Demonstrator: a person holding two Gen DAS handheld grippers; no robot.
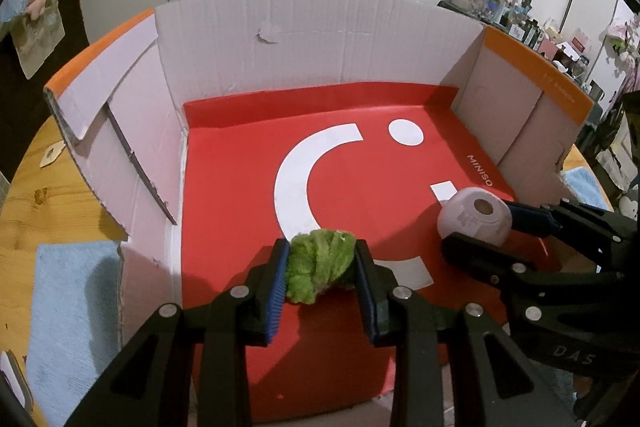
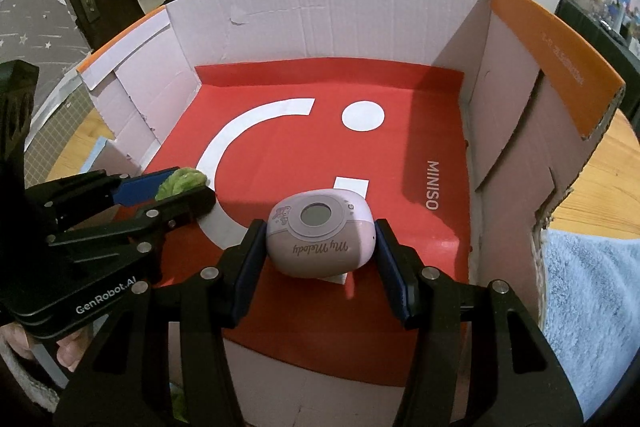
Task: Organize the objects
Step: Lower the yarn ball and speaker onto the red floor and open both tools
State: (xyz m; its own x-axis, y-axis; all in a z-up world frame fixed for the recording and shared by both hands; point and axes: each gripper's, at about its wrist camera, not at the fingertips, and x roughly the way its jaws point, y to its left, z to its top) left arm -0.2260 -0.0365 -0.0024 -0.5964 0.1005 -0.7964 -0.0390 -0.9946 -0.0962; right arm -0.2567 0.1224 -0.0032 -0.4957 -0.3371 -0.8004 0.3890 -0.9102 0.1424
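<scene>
My left gripper [image 1: 321, 251] is shut on a fuzzy green plush toy [image 1: 320, 265], held low over the red floor of an open cardboard box [image 1: 304, 39]. In the right wrist view the same gripper [image 2: 188, 183] comes in from the left with the green plush toy [image 2: 180, 181] between its pads. My right gripper [image 2: 320, 227] is shut on a pale pink rounded device [image 2: 320, 235] with a round lens and "My Melody" lettering, just above the box floor. In the left wrist view the right gripper [image 1: 480, 223] holds that pink device [image 1: 474, 219] at the right.
The box has white inner walls with orange-topped side flaps [image 2: 556, 51] and a red sheet with white marks [image 1: 304, 183] on its floor. It stands on a wooden table [image 1: 48, 203]. Blue towels [image 1: 72, 315] [image 2: 592, 307] lie on either side. A cluttered shelf [image 1: 520, 15] stands far right.
</scene>
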